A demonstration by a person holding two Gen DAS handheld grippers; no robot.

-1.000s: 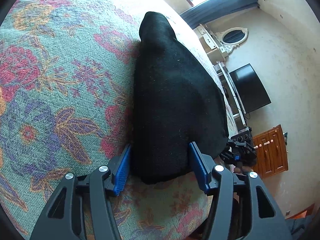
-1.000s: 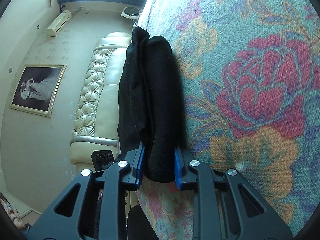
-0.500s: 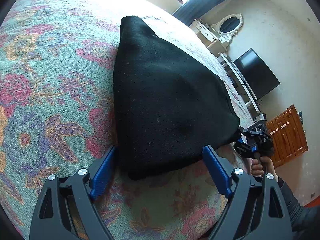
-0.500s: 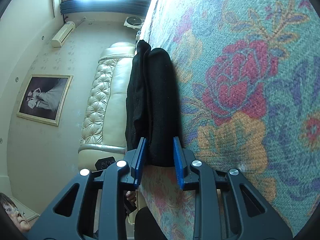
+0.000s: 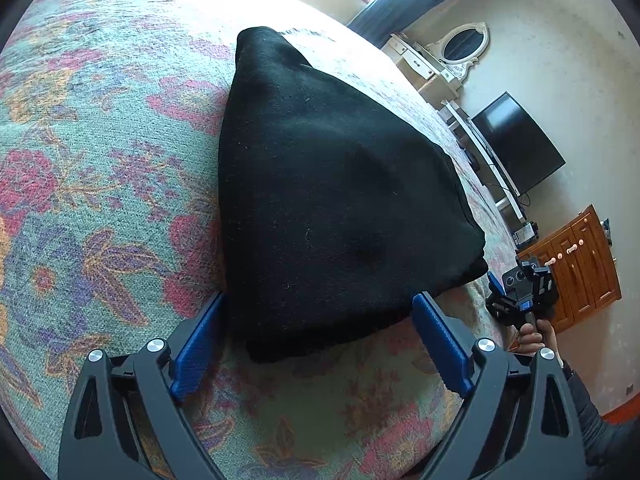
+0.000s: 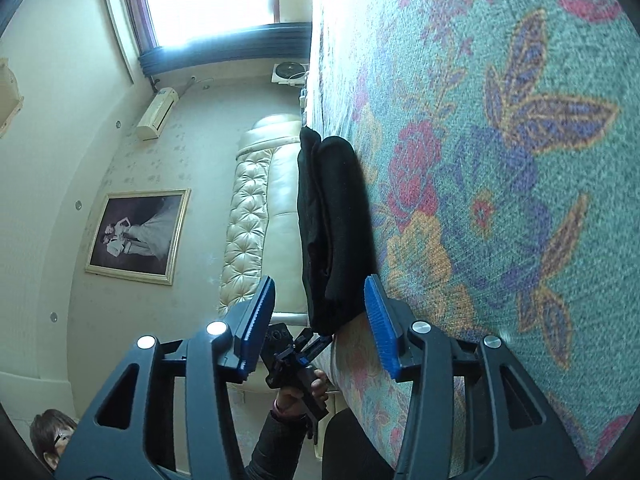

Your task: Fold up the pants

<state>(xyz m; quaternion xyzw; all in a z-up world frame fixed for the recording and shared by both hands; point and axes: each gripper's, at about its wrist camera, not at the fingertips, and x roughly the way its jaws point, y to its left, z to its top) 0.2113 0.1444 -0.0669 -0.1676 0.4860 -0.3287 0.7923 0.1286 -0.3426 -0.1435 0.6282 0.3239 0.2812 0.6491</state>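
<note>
The black pants (image 5: 332,200) lie folded into a thick stack on the floral bedspread (image 5: 100,160). My left gripper (image 5: 316,336) is open, its blue pads on either side of the stack's near corner, holding nothing. In the right wrist view the stack (image 6: 334,232) shows edge-on with its layers visible. My right gripper (image 6: 320,320) is open, its pads apart on either side of the stack's near end without gripping it. The right gripper also shows in the left wrist view (image 5: 520,292), beside the stack's right corner. The left gripper also shows in the right wrist view (image 6: 296,356), beyond the stack.
The bed's edge runs close under both grippers. A tufted cream headboard (image 6: 256,216) stands past the pants. A television (image 5: 516,144), a wooden cabinet (image 5: 576,264) and a dresser with an oval mirror (image 5: 464,44) line the wall. A person's head (image 6: 52,440) is at lower left.
My right gripper has opened and let go of the folded stack, then drawn back a little. My left gripper was open throughout and has widened and backed off slightly. The pants stay flat on the bed.
</note>
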